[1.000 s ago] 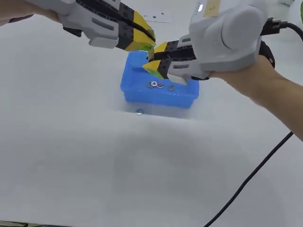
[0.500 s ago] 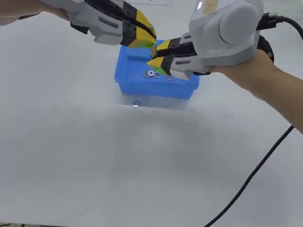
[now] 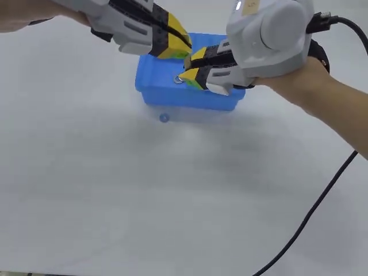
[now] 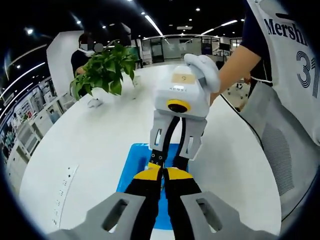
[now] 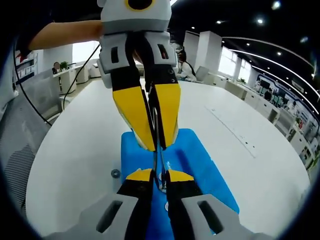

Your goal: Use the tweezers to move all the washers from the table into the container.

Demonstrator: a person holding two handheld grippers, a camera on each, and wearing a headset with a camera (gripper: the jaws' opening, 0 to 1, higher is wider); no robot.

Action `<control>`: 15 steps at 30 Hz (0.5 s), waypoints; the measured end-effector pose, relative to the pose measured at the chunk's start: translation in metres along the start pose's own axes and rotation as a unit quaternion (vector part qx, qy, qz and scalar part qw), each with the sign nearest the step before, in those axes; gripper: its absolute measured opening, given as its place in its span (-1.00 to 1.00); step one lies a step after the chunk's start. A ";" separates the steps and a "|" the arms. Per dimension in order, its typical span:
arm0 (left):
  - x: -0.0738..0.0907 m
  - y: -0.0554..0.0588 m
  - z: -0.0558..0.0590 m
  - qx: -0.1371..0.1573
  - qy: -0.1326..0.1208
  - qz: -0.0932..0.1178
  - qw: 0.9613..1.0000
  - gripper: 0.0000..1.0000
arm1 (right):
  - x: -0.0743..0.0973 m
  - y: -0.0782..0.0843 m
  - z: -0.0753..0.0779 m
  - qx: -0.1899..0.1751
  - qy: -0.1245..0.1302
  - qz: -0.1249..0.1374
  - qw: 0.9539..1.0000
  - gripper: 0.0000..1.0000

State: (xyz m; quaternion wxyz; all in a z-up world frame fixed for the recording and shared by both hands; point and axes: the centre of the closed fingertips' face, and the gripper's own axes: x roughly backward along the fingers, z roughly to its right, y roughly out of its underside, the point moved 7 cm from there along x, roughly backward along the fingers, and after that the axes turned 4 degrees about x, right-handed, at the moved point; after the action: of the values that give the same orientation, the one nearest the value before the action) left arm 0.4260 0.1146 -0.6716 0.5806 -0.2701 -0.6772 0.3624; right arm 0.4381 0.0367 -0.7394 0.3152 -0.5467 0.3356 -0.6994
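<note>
One washer (image 3: 164,118) lay on the table (image 3: 103,190), just below the container (image 3: 150,95) in the upper centre of the head view. A second washer (image 3: 179,79) showed inside the container, at the jaw tips. The tweezers (image 5: 158,150) ran down the middle of the right gripper view, above the container. My left gripper (image 3: 184,47) was pressed together on their upper part, and my right gripper (image 5: 160,176) pinched them near the tips. I could not tell whether the tips carried a washer. I judged the step to be delivery over the container. The next move called for easing the pinch, then lowering the tips squarely onto the table washer.
</note>
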 end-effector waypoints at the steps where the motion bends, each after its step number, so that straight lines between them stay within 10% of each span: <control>1: -0.001 0.000 0.000 0.001 0.001 -0.001 1.000 -0.87 | 0.000 0.000 0.000 0.000 0.000 -0.001 1.000 -0.79; 15: 0.009 -0.011 0.006 -0.027 -0.008 -0.006 1.000 -0.88 | 0.009 -0.012 -0.002 0.006 0.007 0.003 1.000 -0.75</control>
State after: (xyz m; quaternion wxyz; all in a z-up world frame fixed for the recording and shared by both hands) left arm 0.4190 0.1138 -0.6579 0.5698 -0.2788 -0.6928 0.3429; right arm 0.4338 0.0363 -0.7251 0.3184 -0.5390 0.3352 -0.7041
